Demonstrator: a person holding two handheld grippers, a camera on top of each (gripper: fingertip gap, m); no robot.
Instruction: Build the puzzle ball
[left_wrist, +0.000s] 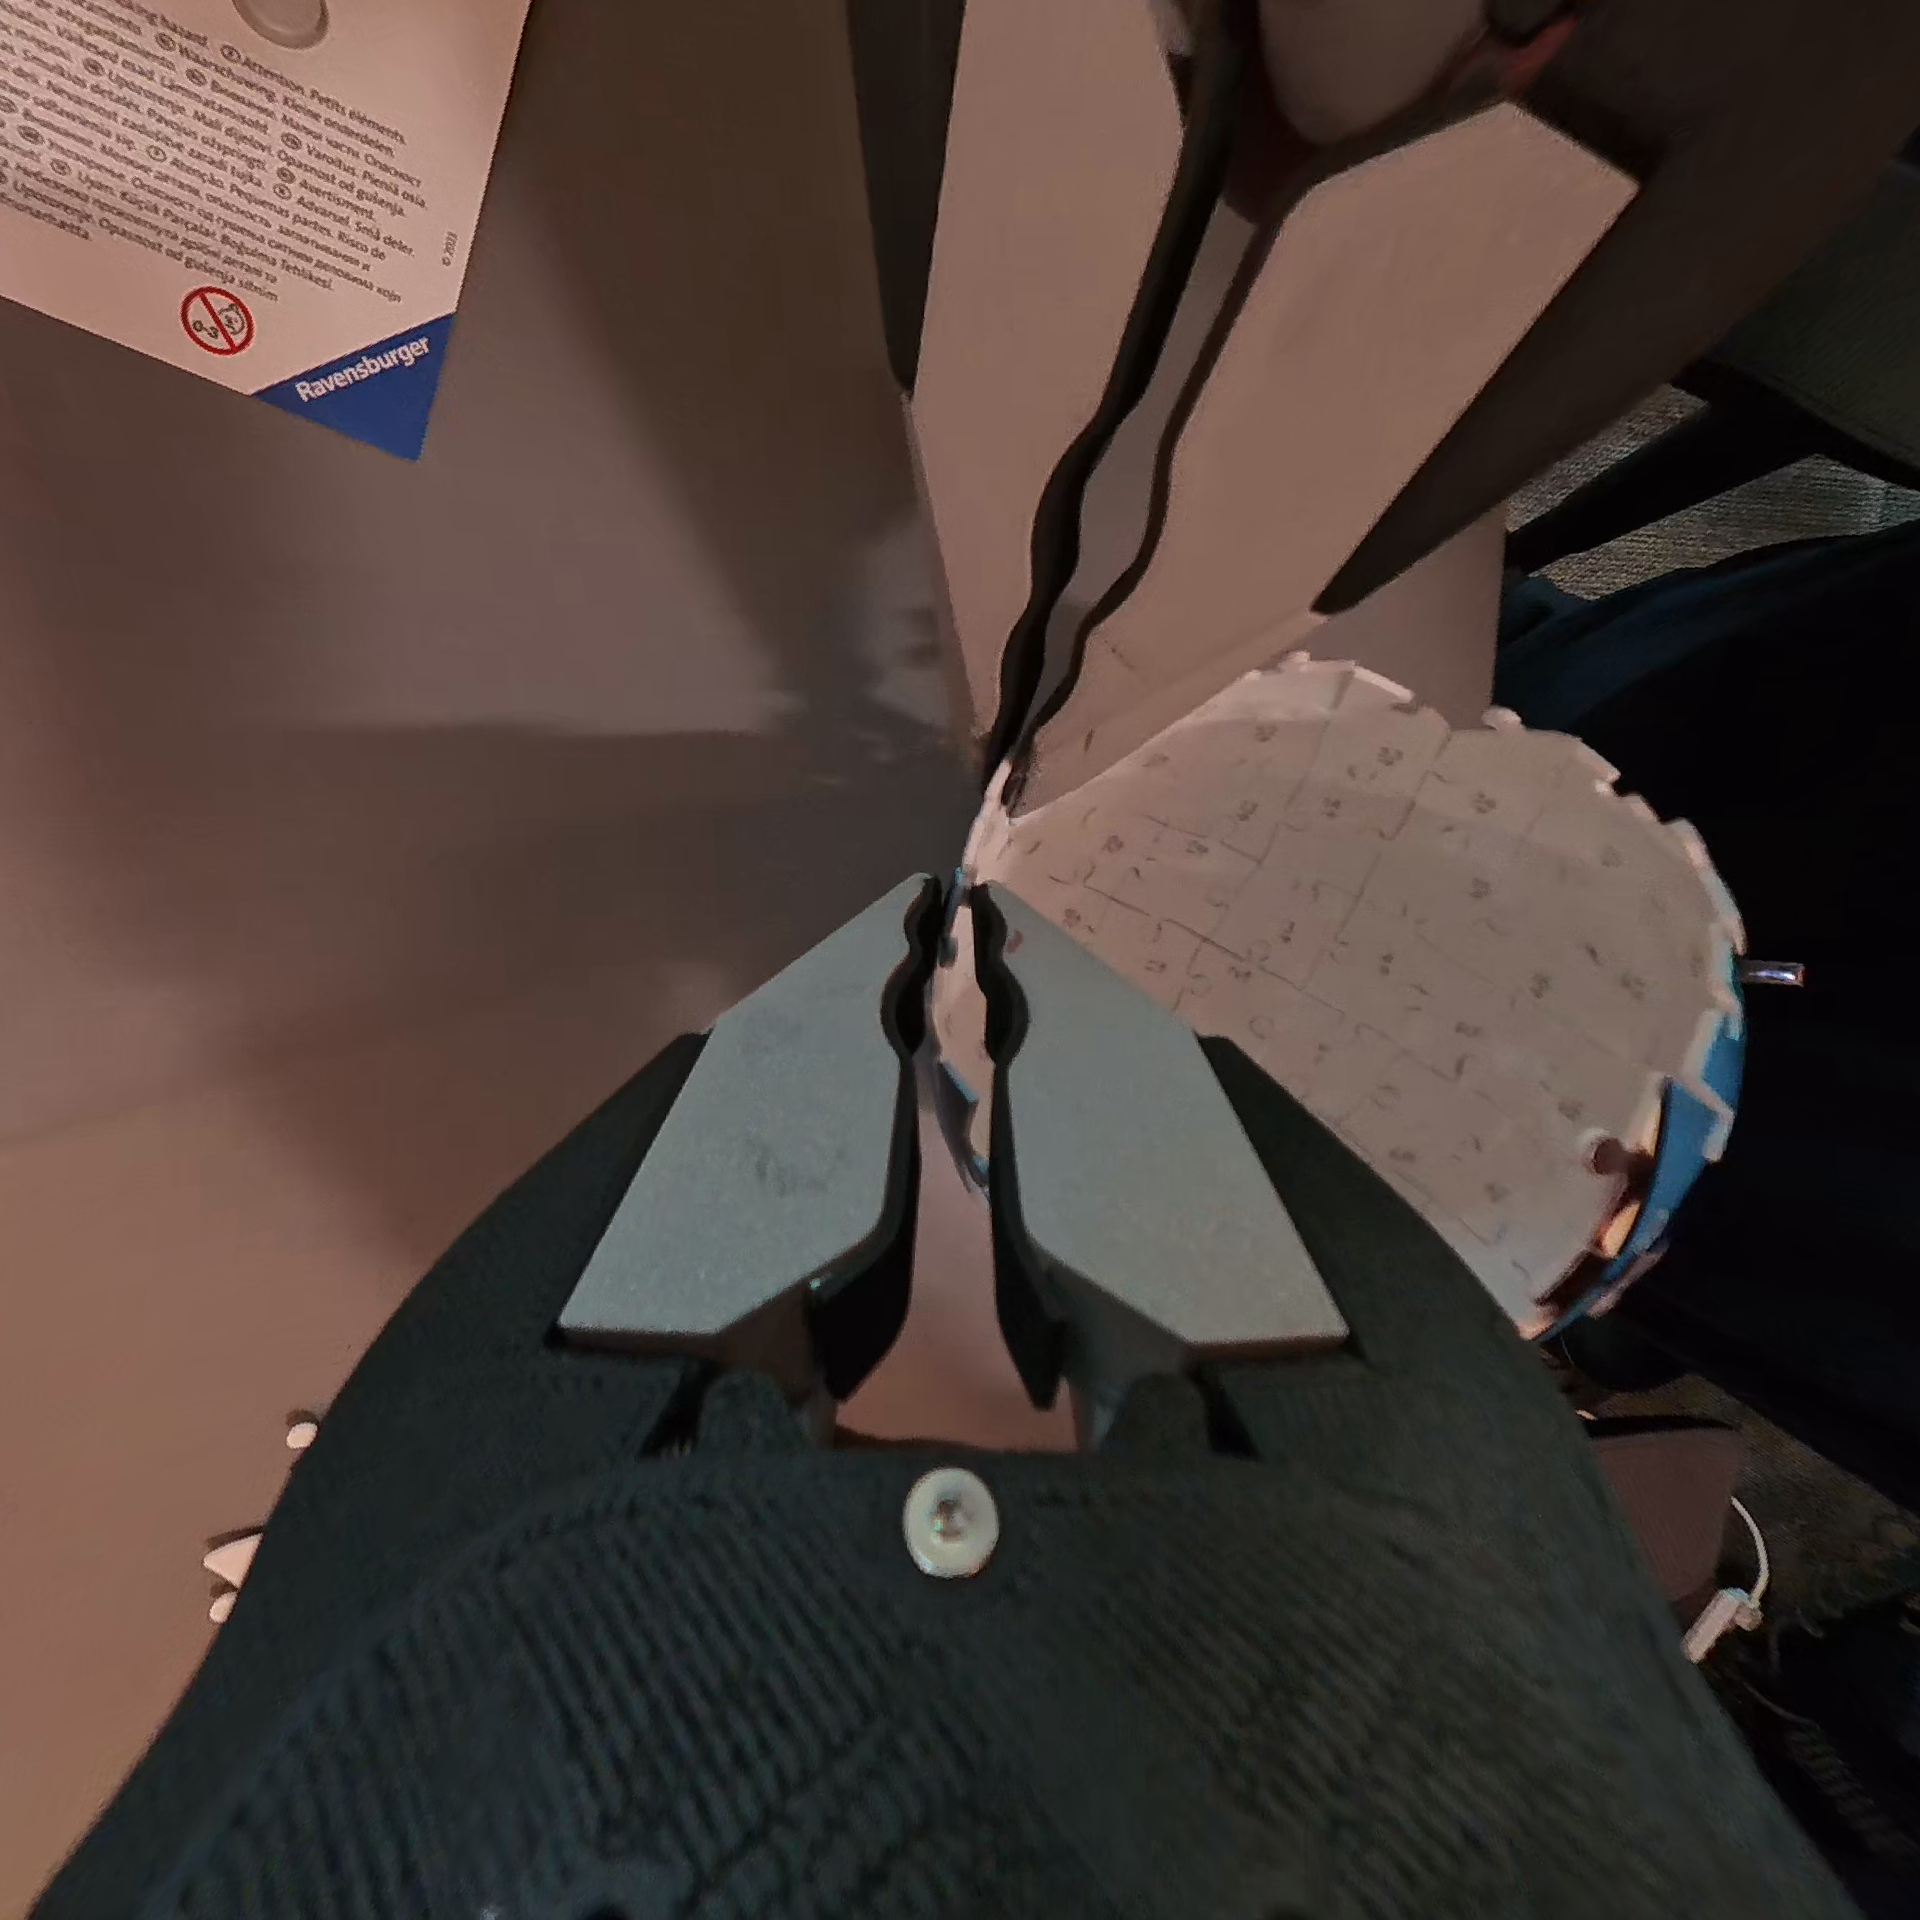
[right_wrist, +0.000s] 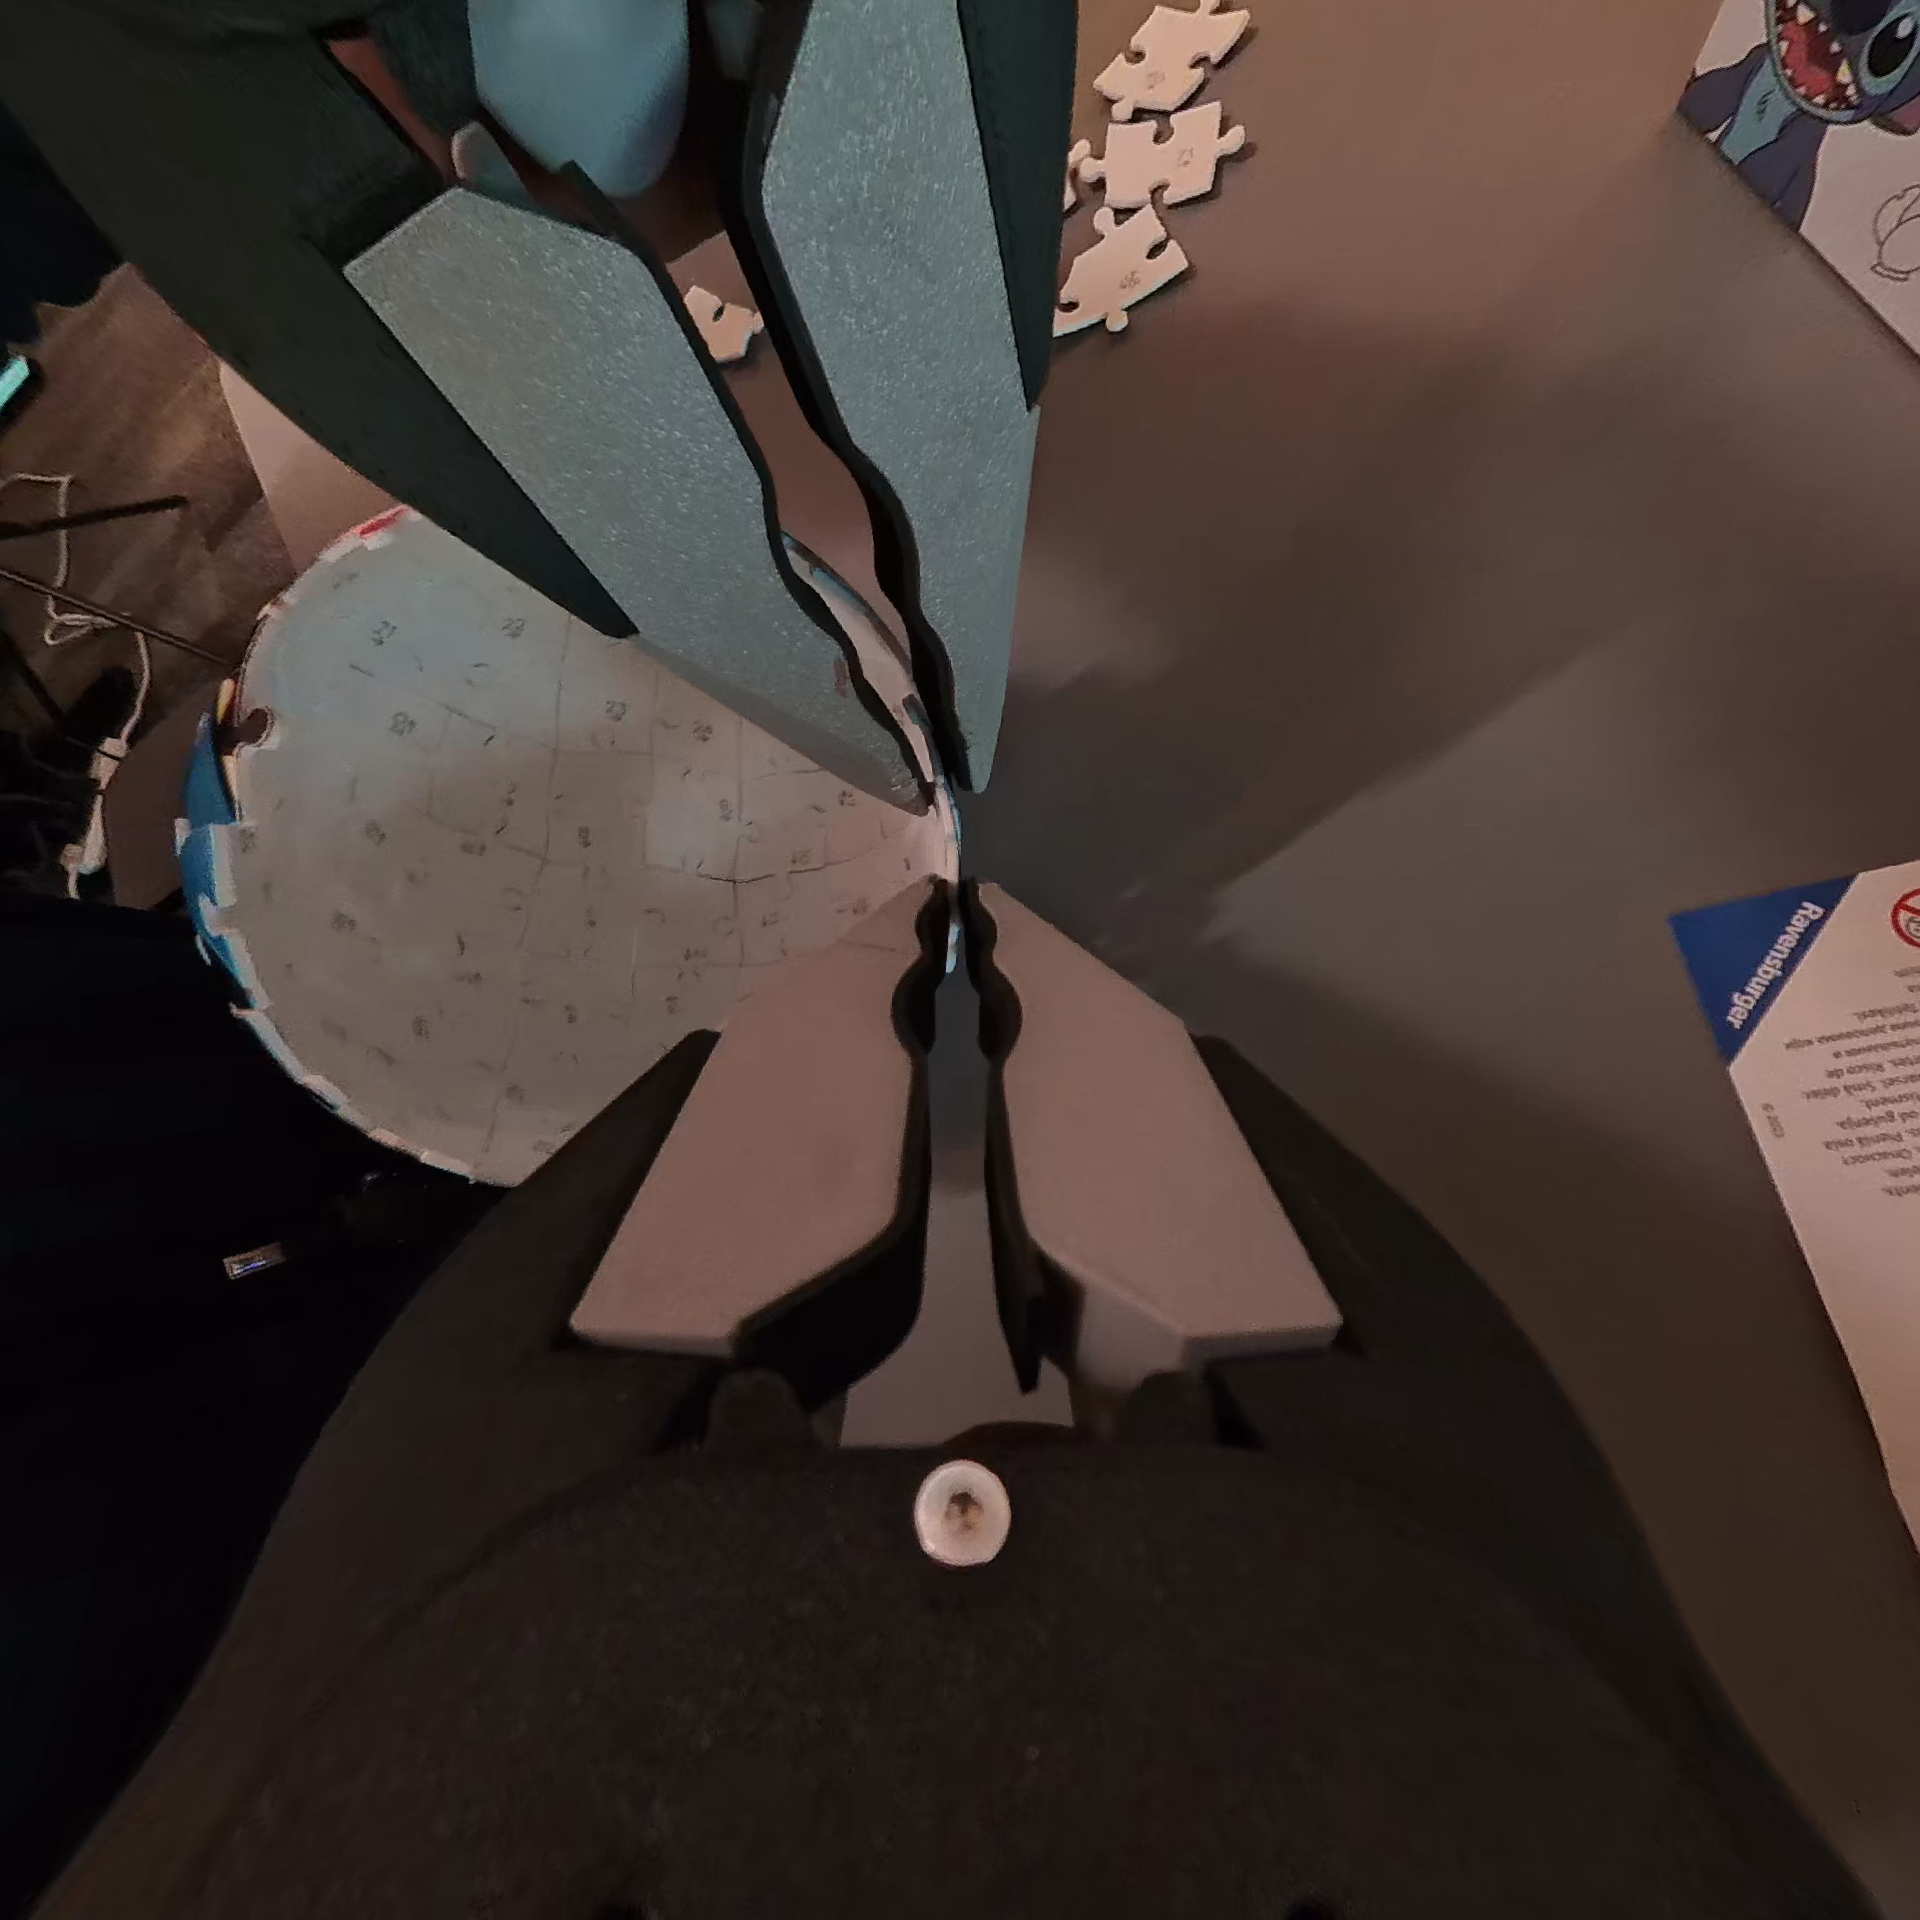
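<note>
The puzzle ball is a half-built shell (left_wrist: 1403, 935), white with printed numbers inside, blue outside, with a jagged rim. It also shows in the right wrist view (right_wrist: 447, 852). My left gripper (left_wrist: 956, 899) is shut on the shell's rim, and a white and blue edge shows between its fingers. My right gripper (right_wrist: 956, 894) is shut on the same rim right beside it. The two grippers face each other, tips almost touching. The right gripper (left_wrist: 1003, 774) comes in from above in the left wrist view, and the left gripper (right_wrist: 940, 795) does the same in the right wrist view.
Several loose white puzzle pieces (right_wrist: 1143, 166) lie on the grey table (right_wrist: 1403, 623) behind the left gripper. A printed leaflet (right_wrist: 1829, 1122) lies at the right, and the puzzle box (right_wrist: 1829, 114) stands at the far right. The shell sits at the table's edge, with dark floor and cables (right_wrist: 73, 644) beyond. Less than 4 cm separates the two grippers' tips.
</note>
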